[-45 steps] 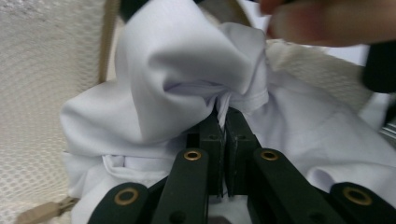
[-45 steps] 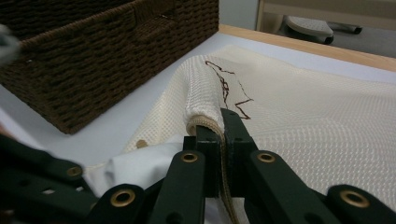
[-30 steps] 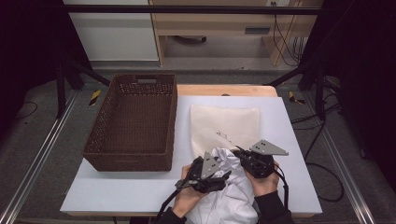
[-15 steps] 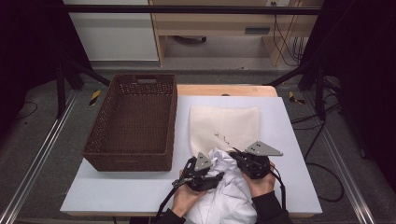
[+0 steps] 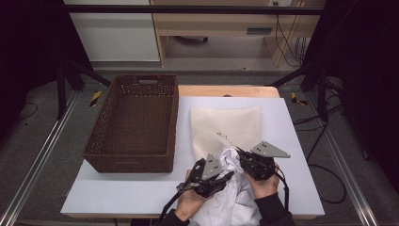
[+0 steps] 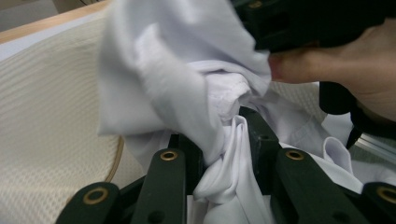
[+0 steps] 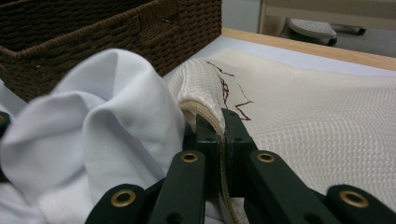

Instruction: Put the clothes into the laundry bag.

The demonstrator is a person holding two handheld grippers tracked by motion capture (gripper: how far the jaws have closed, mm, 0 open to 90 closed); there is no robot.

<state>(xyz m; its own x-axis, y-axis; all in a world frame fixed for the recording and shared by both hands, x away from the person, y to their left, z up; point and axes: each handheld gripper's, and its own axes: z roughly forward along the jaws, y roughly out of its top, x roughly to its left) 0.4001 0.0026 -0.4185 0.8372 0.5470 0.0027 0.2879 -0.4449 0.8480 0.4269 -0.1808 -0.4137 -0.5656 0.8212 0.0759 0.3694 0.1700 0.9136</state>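
Dark brown stitched marks on the cream mesh bag (image 5: 226,125), too small to read as writing; bag flat on the white table (image 5: 117,197) just right of the wicker basket (image 5: 134,125), long axis running away from the person, near edge lifted. Right gripper (image 7: 219,140) clamped shut on that bag's hem; left gripper (image 6: 223,154) just been closing, now pinching a fold of the white shirt (image 5: 233,197) at the near table edge. Compared with a second ago: left gripper drawn in against the shirt, cloth bunched higher between the two grippers.
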